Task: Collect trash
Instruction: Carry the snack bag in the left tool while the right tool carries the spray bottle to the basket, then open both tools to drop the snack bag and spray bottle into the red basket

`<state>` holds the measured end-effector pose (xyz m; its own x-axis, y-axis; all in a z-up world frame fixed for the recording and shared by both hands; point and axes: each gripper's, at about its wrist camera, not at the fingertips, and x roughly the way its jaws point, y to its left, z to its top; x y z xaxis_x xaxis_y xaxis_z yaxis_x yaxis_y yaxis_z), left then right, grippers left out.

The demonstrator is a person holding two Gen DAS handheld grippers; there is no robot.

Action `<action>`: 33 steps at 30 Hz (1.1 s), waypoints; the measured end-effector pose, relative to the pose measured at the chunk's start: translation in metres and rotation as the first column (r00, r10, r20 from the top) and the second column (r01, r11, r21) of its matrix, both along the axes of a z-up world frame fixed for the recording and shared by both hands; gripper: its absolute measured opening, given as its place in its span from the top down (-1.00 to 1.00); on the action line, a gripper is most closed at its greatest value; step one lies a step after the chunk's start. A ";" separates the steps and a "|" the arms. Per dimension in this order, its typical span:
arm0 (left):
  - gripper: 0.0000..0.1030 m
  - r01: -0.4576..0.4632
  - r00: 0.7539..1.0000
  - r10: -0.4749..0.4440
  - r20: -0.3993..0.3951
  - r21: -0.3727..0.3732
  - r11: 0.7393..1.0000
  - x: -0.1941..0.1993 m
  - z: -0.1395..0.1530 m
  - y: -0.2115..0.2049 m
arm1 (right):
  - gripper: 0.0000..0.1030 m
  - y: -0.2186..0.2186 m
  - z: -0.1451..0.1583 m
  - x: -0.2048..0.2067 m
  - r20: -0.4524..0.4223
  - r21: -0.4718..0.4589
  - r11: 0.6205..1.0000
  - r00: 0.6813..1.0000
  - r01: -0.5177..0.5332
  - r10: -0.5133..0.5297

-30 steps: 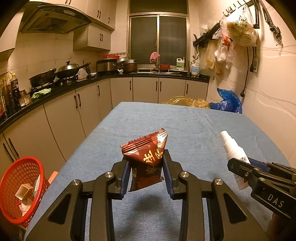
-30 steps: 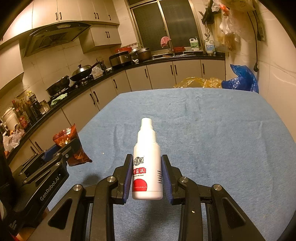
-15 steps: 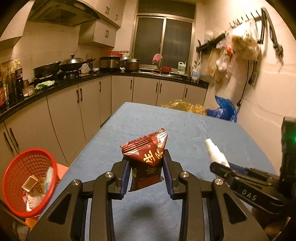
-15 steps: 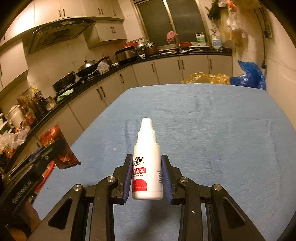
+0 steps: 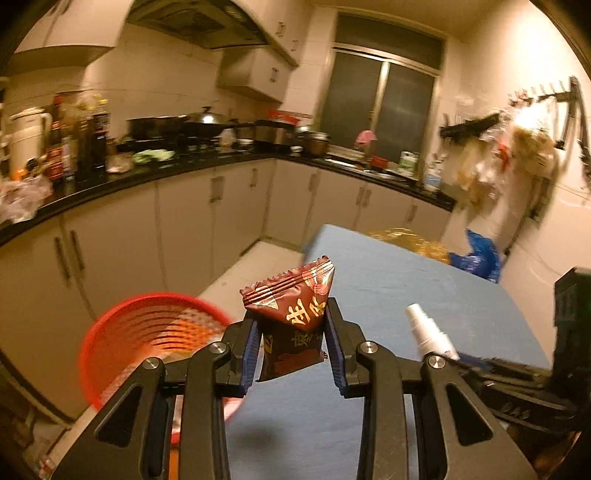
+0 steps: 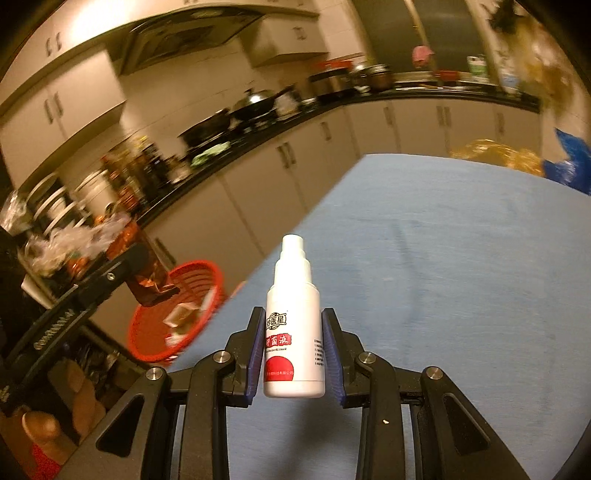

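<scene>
You are in a home kitchen: cream cabinets (image 5: 192, 221) under a black countertop (image 5: 177, 170), a wok (image 5: 207, 120), a range hood (image 5: 199, 18).

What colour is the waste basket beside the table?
Red, a mesh waste basket; it shows best in the right wrist view.

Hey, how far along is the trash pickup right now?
Some scraps already lie in the red basket. In hand: the left gripper clamps a brown snack wrapper, the right gripper a white spray bottle. Left: dropping both in.
</scene>
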<state>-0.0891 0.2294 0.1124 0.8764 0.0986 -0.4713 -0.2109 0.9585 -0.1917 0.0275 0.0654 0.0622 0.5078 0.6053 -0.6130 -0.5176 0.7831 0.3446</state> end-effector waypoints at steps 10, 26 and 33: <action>0.39 -0.174 0.983 0.168 -0.077 -0.079 0.982 -0.030 -0.035 0.101 | 0.37 0.097 0.003 -0.003 -0.054 0.002 0.988 0.986 -0.157 0.156; 0.39 -0.196 0.976 0.187 -0.110 -0.074 0.978 -0.029 -0.059 0.118 | 0.36 0.157 -0.017 0.009 -0.111 -0.042 0.974 0.970 -0.221 0.215; 0.39 -0.200 0.975 0.191 -0.113 -0.078 0.977 -0.027 -0.061 0.123 | 0.36 0.170 -0.020 0.013 -0.117 -0.052 0.972 0.968 -0.228 0.221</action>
<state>-0.1166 0.3521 0.0517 0.7901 0.2170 -0.5732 -0.4155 0.8772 -0.2407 0.0407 0.2357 0.0422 0.2905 0.6538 -0.6987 -0.6447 0.6733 0.3619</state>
